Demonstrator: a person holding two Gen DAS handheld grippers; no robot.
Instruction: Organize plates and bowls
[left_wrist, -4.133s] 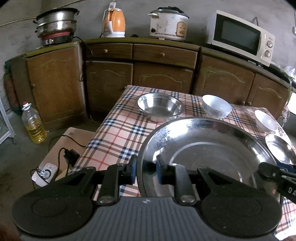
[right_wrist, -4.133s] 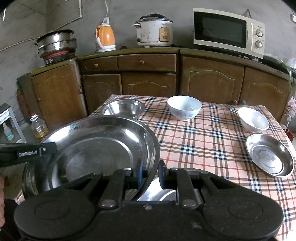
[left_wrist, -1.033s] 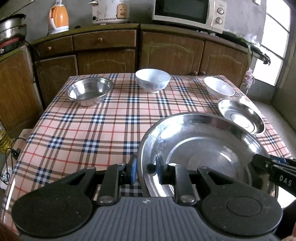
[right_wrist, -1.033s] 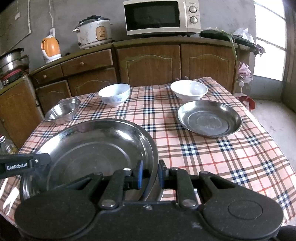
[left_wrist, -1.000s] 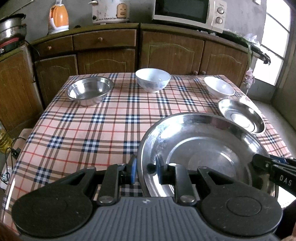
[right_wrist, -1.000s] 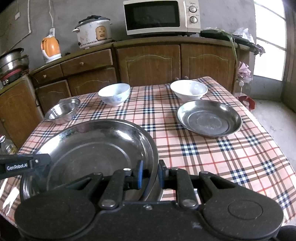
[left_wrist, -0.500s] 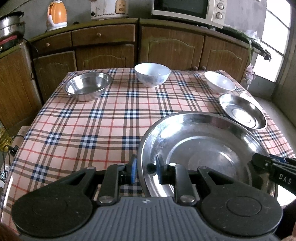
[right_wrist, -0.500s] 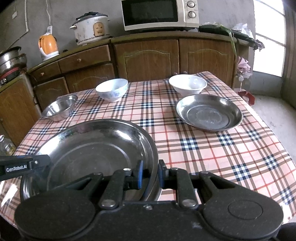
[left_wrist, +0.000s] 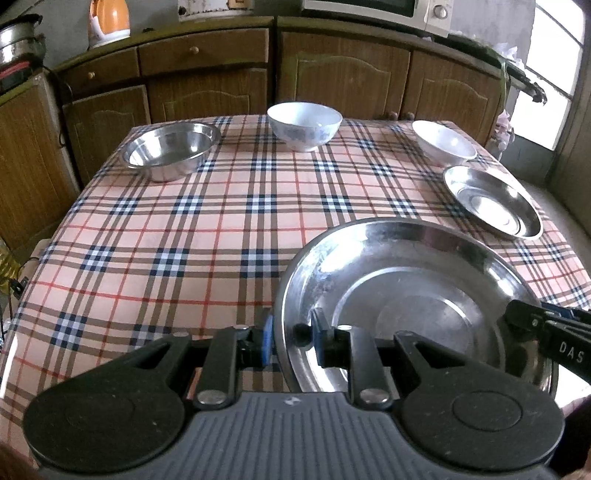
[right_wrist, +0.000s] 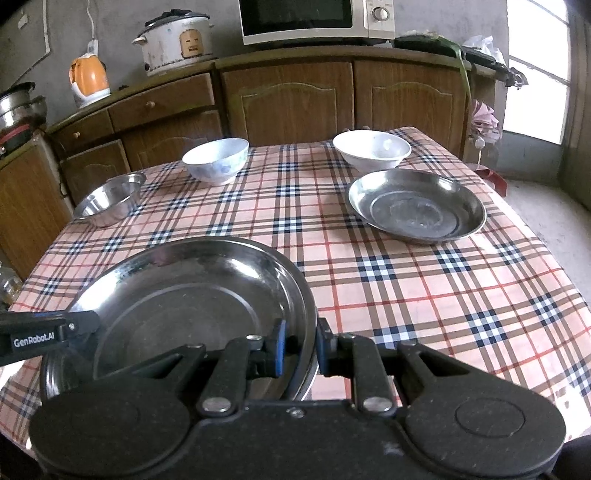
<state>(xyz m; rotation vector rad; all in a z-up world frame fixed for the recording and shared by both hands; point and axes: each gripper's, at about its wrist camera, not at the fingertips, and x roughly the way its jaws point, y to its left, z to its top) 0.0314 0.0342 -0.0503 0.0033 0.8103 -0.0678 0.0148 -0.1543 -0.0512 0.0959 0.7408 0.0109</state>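
A home kitchen: behind the plaid-clothed table (right_wrist: 406, 288) run wooden cabinets (right_wrist: 291, 99), and on their counter stand a microwave (right_wrist: 314, 18), a rice cooker (right_wrist: 177, 40) and an orange kettle (right_wrist: 88, 77).

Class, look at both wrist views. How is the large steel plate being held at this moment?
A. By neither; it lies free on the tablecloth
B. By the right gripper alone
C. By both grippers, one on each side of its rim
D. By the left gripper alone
C: the left gripper clamps one side of the large steel plate's rim, and the right gripper clamps the opposite side.
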